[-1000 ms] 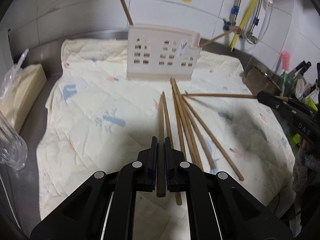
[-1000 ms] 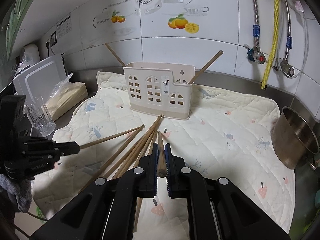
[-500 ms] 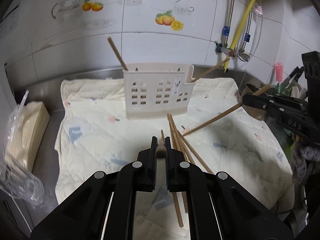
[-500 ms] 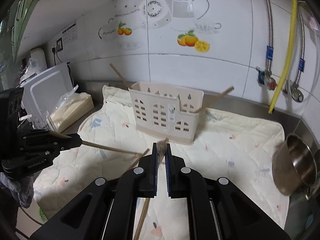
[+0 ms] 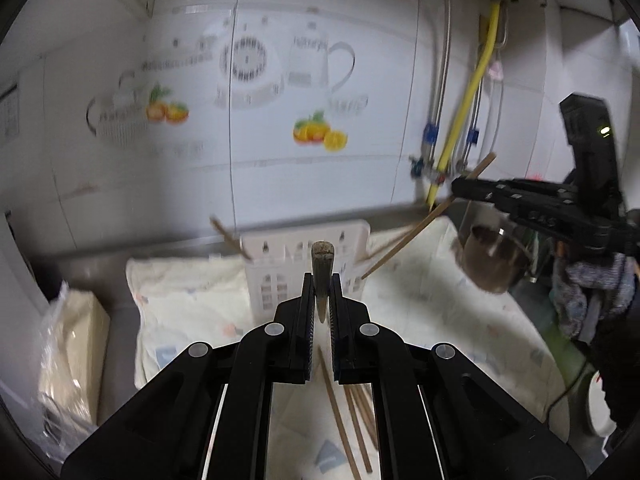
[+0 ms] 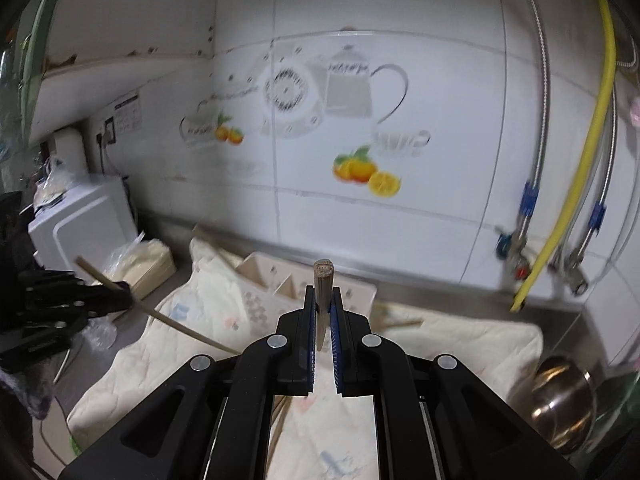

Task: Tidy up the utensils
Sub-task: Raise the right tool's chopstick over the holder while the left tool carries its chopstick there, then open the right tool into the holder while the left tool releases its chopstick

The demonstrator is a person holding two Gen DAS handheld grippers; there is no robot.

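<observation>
Left gripper (image 5: 321, 292), low centre of the left wrist view: jaws pinched tight on one chopstick (image 5: 322, 264), its blunt end poking out toward the camera axis. Holder (image 5: 280, 276) sits just behind the tips, mid-frame, on the quilted mat (image 5: 440, 312). Two sticks already lean out of the holder, one to each side. Loose chopsticks (image 5: 352, 420) lie on the mat at the bottom, under the jaws. Right gripper (image 5: 456, 189) shows at the right edge — clamped on its own stick (image 5: 424, 220), which slants down toward the holder's right end. Pot (image 5: 492, 260) sits beyond the mat, right.

Right wrist view: right gripper (image 6: 323, 308) closed hard on a chopstick (image 6: 322, 280), end-on, low centre. Holder (image 6: 276, 284) just behind and left of the tips, slots visible from above. Left gripper (image 6: 126, 295) at the left edge, its stick (image 6: 180, 328) angled down across the mat (image 6: 460, 340).

Risks, my read: both sticks are converging on one small holder — they could cross or knock each other. Each is held near one end, so the long free end can swing, hit the rim and pivot in the pads. A push against the holder wall could tip it or slide it on the soft mat.
</observation>
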